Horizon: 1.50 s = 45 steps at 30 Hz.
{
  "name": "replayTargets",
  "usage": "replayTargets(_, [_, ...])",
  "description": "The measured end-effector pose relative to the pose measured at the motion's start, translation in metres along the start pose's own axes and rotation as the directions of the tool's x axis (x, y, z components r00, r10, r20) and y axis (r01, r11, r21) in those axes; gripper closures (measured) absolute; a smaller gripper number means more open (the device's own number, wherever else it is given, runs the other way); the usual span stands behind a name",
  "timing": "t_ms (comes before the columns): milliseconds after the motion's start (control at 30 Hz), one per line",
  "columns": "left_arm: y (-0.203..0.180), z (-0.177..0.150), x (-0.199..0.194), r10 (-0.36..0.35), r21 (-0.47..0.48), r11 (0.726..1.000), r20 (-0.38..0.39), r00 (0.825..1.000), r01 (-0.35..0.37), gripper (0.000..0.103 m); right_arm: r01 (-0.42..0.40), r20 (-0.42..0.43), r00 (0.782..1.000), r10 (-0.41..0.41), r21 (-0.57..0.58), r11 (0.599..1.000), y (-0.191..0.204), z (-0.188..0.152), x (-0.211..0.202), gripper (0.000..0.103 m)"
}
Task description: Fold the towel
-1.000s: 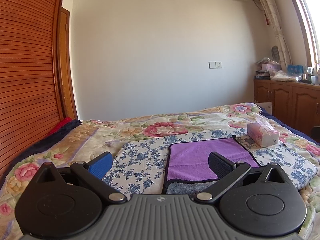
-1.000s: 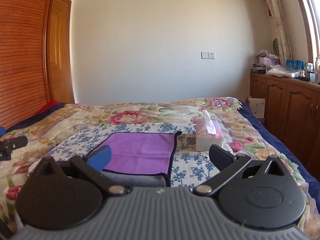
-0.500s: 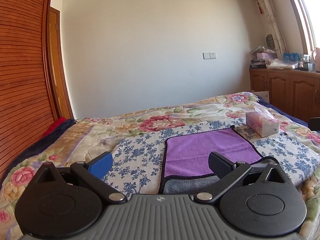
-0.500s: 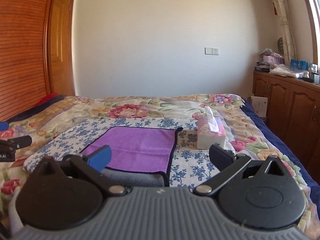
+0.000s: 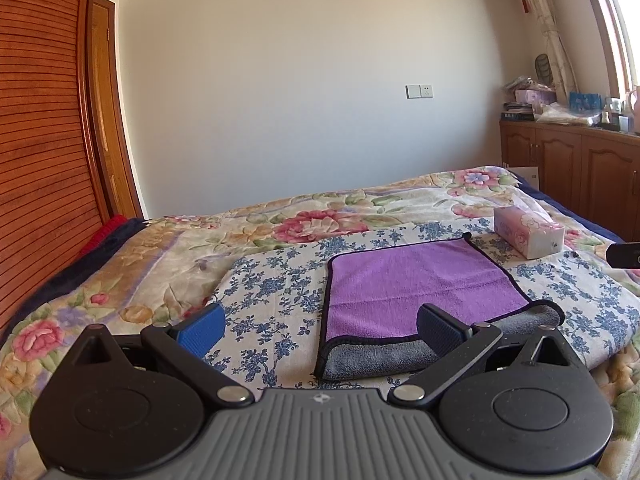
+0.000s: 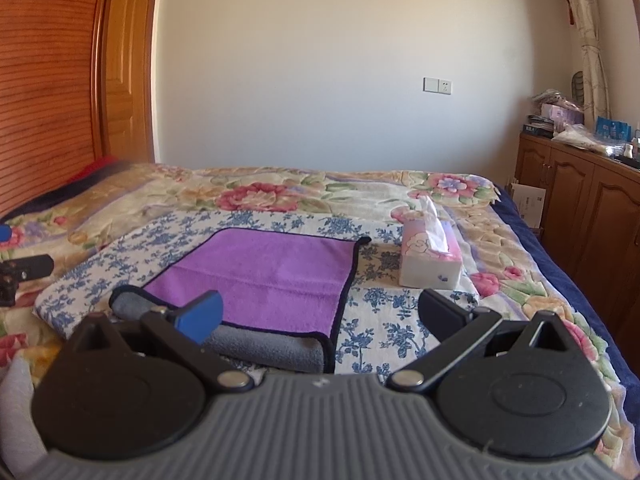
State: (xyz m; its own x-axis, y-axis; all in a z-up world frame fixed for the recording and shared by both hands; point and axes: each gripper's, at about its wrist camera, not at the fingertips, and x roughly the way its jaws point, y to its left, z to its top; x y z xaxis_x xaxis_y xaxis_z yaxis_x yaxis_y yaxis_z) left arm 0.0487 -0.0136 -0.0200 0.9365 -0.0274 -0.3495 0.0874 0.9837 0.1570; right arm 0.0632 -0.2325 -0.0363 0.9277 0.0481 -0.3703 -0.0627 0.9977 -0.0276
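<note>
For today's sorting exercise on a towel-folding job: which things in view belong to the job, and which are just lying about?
Job:
towel, purple, lying on the bed, near edge rolled
left hand-held gripper, open
right hand-held gripper, open

Lying about:
tissue box
blue-flowered cloth under the towel
quilt
cabinet

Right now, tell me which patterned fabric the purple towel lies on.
The purple towel lies on the small blue-flowered white cloth, not the large pink-rose quilt beneath.

Two matching handheld grippers, black and grey

Each of left gripper [image 5: 320,326] and right gripper [image 6: 320,314] shows a ribbed grey housing, black discs at 8 and 4 o'clock, silver pivot screws, one blue pad, one black.
</note>
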Motion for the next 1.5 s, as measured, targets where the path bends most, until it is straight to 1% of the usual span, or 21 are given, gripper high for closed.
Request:
replayTargets(433, [-0.004,-0.001,0.023,-0.025,0.018,1.000,-0.031,0.999,0.025,0.000,-0.033,-0.067,0.997,0.032,-0.022,0.999,0.001,-0.001,0.019,0.000])
replayTargets(567, [-0.005,0.000,0.032,-0.043,0.015,0.999,-0.043,0.998,0.043,0.000,-0.041,-0.087,0.995,0.039,-0.016,0.999,0.000,-0.002,0.027,0.000])
replayTargets(767, [-0.009,-0.001,0.049,-0.045,0.035,0.998,-0.057,0.997,0.047,0.000,-0.052,-0.110,0.993,0.050,-0.017,0.999,-0.001,-0.003,0.035,0.000])
replayTargets(900, [-0.008,-0.002,0.061,-0.053,0.029,0.998,-0.077,0.996,0.055,0.000,-0.059,-0.122,0.991,0.056,-0.023,0.998,-0.002,-0.002,0.042,0.000])
replayTargets(1033, [-0.008,-0.004,0.074,-0.068,0.033,0.997,-0.097,0.993,0.071,0.000,-0.064,-0.134,0.989,0.060,-0.028,0.998,-0.003,-0.003,0.051,0.000])
replayTargets(1400, [-0.004,-0.008,0.102,-0.103,0.011,0.994,-0.159,0.982,0.106,0.000,-0.067,-0.157,0.986,0.062,-0.030,0.997,-0.007,-0.003,0.069,0.000])
replayTargets(1500, [-0.002,-0.009,0.109,-0.116,0.002,0.993,-0.173,0.978,0.118,0.004,-0.069,-0.163,0.985,0.063,-0.032,0.997,-0.008,-0.003,0.074,0.000])
